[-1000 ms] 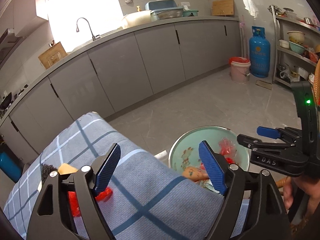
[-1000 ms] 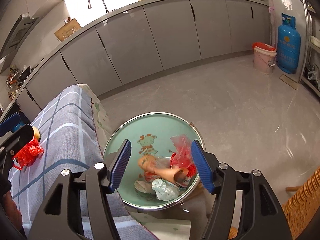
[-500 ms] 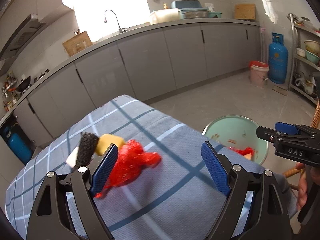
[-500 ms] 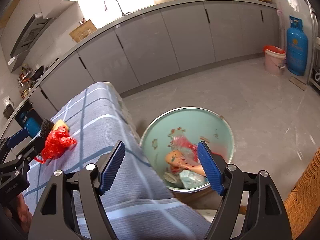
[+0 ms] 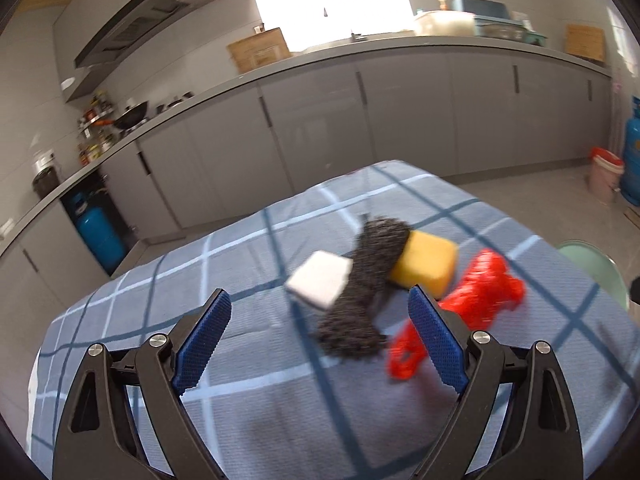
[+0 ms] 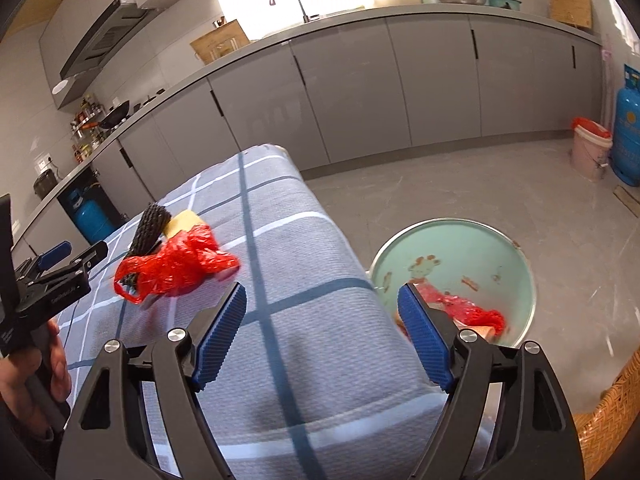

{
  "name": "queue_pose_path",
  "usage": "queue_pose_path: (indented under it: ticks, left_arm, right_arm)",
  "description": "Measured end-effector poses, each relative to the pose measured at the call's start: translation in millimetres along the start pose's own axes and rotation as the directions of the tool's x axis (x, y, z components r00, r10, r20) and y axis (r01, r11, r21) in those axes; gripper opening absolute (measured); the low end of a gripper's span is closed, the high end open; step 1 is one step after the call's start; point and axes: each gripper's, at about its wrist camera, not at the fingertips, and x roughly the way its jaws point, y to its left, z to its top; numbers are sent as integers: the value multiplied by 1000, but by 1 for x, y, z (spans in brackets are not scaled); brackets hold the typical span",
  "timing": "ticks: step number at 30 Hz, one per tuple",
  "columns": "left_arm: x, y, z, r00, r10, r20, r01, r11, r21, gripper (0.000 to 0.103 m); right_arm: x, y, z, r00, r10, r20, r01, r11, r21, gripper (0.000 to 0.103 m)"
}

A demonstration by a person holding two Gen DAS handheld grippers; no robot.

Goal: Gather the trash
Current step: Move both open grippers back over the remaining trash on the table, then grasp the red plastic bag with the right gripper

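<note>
The left tool hangs over the checked tabletop, jaws opening, nothing gripped. Ahead of it lie a white block, a black scrubber, a yellow sponge and a red bag, bunched together. The right tool is also opening and empty, above the tabletop's edge beside the green basin on the floor, which holds red trash.

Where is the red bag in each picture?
Left wrist view: red bag lies right of centre on the cloth, beside the yellow sponge.
Right wrist view: red bag lies at left on the cloth.
Shared landmark: black scrubber next to it.
</note>
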Motion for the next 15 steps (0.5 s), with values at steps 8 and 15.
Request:
queue_pose_path:
  ticks: [8, 15]
  left_arm:
    - [26, 49, -25, 990, 109, -94, -119, 987, -109, 89]
    - [39, 86, -34, 978, 146, -150, -175, 963, -203, 89]
  right_arm:
    - [22, 69, 15, 999, 40, 7, -39, 995, -91, 83]
    - [62, 129, 31, 1000, -9, -15, 7, 995, -99, 92]
